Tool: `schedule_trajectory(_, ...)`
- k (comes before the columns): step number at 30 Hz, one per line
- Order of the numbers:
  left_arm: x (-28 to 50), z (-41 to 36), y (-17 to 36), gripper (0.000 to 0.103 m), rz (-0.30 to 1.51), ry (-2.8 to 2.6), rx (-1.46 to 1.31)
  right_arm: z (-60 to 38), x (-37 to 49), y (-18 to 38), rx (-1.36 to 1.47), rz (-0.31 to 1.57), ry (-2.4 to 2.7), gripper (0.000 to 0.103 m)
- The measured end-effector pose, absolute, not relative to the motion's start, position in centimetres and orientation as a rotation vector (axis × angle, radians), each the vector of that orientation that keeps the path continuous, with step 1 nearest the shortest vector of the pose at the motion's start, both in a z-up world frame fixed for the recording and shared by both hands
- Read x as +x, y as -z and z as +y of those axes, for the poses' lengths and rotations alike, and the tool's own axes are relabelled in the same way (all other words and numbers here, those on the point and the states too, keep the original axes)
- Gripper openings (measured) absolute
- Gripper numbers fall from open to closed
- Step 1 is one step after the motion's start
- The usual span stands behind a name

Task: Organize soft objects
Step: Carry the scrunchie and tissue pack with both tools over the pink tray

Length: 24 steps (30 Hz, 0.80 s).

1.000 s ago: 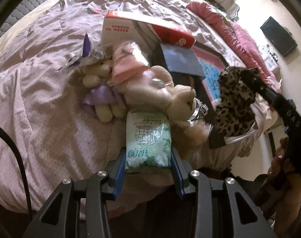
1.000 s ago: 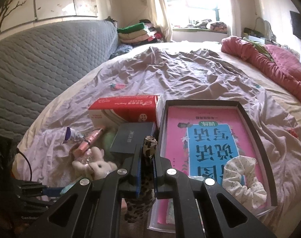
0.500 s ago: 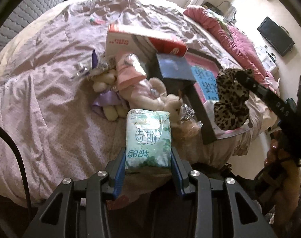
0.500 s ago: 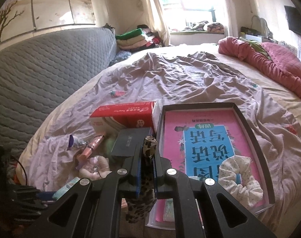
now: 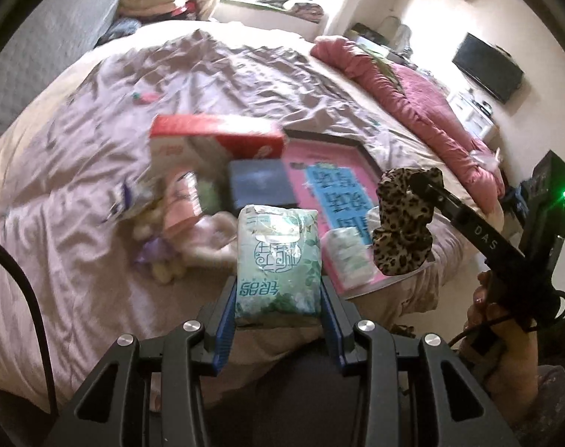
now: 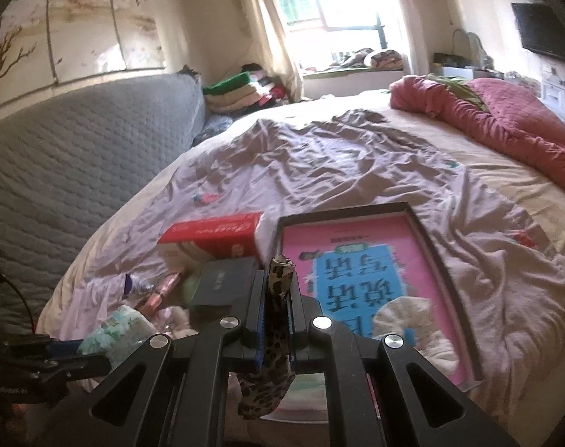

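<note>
My left gripper (image 5: 278, 290) is shut on a pale green tissue pack (image 5: 278, 257), held in the air above the near edge of the bed. Beyond it lie blurred plush toys (image 5: 193, 231) on the lilac sheet. My right gripper (image 6: 278, 287) is shut on a leopard-print scrunchie (image 6: 271, 368), which dangles below the jaws; in the left wrist view the same scrunchie (image 5: 403, 229) hangs over the near corner of a dark tray (image 6: 446, 290) with a pink and blue book. A white floral scrunchie (image 6: 412, 324) lies in that tray.
A red and white box (image 5: 215, 141) and a dark blue box (image 5: 260, 186) lie beside the tray. A pink quilt (image 6: 505, 126) is bunched on the bed's far right. A grey quilted headboard (image 6: 77, 171) runs along the left. A person's hand (image 5: 494, 320) holds the right gripper.
Both grippers have risen and drawn back from the pile, each still holding its item. The left view now looks further across the bed, and the plush toys appear smaller and blurred.
</note>
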State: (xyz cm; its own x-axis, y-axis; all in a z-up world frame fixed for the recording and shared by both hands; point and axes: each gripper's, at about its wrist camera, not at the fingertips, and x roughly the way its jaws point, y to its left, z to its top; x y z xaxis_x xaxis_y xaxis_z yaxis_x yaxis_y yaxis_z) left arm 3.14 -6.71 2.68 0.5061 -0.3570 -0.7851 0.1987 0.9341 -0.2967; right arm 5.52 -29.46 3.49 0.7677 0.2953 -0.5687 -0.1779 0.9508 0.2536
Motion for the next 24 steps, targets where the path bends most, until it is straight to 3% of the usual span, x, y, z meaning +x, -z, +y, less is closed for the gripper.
schedule_trajectory(24,7.3,-18.8,-1.8,0.041,1.006,0.466,-0.051,-37.4,4.8,-4.0,0.283,0.613,-0.127,0.009)
